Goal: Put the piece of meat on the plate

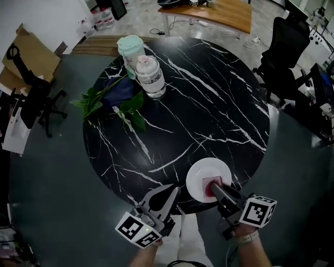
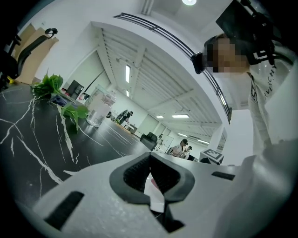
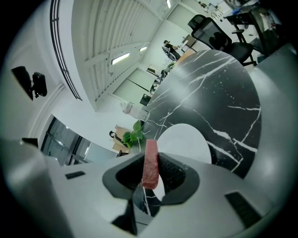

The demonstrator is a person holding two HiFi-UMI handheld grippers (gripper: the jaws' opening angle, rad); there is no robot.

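Observation:
A white plate [image 1: 205, 169] lies near the front edge of the round black marble table [image 1: 209, 104]. My right gripper [image 1: 214, 187] is shut on a red piece of meat [image 1: 211, 187] and holds it just over the plate's near side. In the right gripper view the meat [image 3: 150, 162] stands on edge between the pads, with the plate [image 3: 186, 142] right beyond it. My left gripper [image 1: 174, 191] hovers at the table's front edge to the left of the plate, jaws together and empty. In the left gripper view its tips [image 2: 149, 162] meet.
At the table's far left stand a clear bottle [image 1: 150, 77] and a mint-lidded cup [image 1: 130, 49], with a leafy green sprig [image 1: 112, 101] lying beside them. Office chairs [image 1: 282, 57] stand around the table, a wooden table [image 1: 219, 13] is behind it, and a cardboard box [image 1: 31, 55] sits at the left.

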